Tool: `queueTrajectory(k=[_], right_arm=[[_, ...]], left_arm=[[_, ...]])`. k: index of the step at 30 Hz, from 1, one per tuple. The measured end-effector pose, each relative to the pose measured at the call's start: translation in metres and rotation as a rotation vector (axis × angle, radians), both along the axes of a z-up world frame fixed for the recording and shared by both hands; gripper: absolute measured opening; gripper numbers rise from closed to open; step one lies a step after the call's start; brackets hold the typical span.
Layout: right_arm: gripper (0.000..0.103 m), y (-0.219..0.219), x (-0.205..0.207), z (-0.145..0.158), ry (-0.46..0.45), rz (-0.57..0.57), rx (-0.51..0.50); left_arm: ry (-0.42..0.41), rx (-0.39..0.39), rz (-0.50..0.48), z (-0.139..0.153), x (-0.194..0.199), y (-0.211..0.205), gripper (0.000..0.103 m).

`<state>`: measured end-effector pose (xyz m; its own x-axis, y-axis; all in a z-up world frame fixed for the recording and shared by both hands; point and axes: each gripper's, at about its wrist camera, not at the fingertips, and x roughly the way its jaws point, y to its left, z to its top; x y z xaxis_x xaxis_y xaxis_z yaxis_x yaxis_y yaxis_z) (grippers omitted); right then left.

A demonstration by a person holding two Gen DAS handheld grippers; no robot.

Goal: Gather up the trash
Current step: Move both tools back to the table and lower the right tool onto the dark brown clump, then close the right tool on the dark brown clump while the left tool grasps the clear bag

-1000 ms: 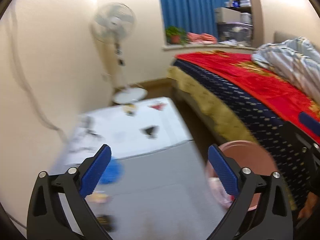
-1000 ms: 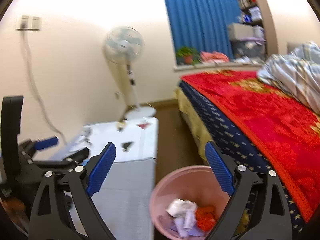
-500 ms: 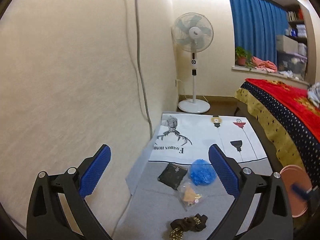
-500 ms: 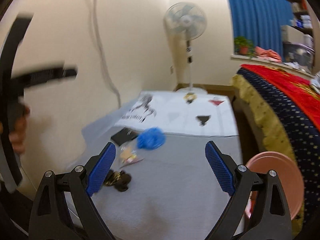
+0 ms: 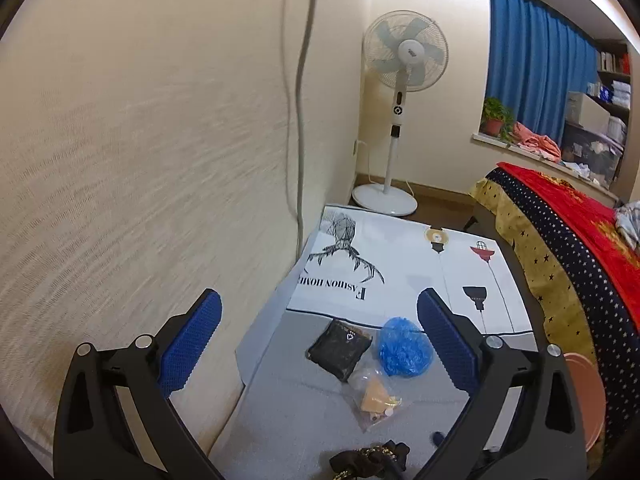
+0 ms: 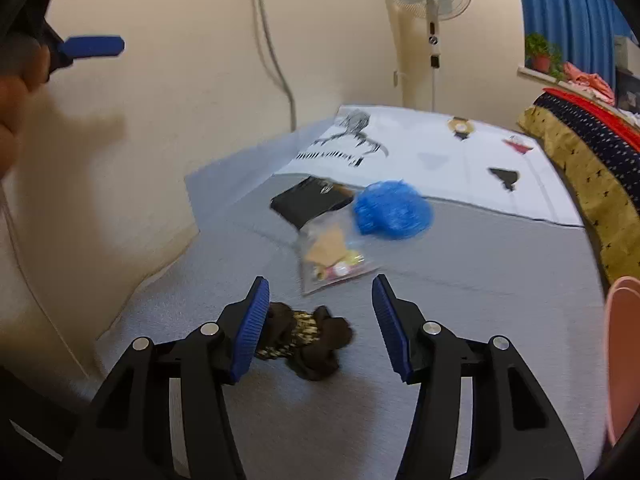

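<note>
Four bits of trash lie on the grey mat [image 6: 460, 264], taken here as the landmark. Near the mat's far edge sit a black packet [image 6: 310, 200] and, just beside it on the bed side, a crumpled blue bag [image 6: 394, 210]. A clear bag [image 6: 334, 258] with tan and yellow scraps touches both, on the near side of them. Nearer again, apart from the clear bag, lies a dark brown wad [image 6: 306, 336] with gold flecks.

Right gripper [image 6: 318, 320] hangs low over the mat, jaws spread and empty, its left finger overlapping the wad's edge in the view; whether it touches, I cannot tell. Left gripper [image 5: 318, 344] is held higher over the mat's wall side, jaws spread wide, holding nothing.

At the mat's bed-side corner stands a pink bin [image 6: 622, 360], only its rim showing. Beyond the mat's far edge lies a white printed sheet [image 5: 400, 264], and past that a fan [image 5: 404, 100] by the wall. The bed [image 5: 568, 248] runs along the mat's right.
</note>
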<state>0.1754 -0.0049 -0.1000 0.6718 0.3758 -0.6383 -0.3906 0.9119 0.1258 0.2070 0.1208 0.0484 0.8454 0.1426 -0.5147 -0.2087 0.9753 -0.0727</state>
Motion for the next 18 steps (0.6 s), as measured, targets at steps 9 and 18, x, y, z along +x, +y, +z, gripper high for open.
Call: queueTrajectory(k=[9,18], right_arm=[[0.007,0.030,0.006,-0.026,0.051,0.067,-0.043],[0.006,0.017,-0.007,0.005,-0.039,0.074,-0.036]], left_arm=[[0.008,0.000,0.003,-0.005,0.003,0.009,0.095],[0.005,-0.002,0.028,-0.004,0.006,0.007,0.095]])
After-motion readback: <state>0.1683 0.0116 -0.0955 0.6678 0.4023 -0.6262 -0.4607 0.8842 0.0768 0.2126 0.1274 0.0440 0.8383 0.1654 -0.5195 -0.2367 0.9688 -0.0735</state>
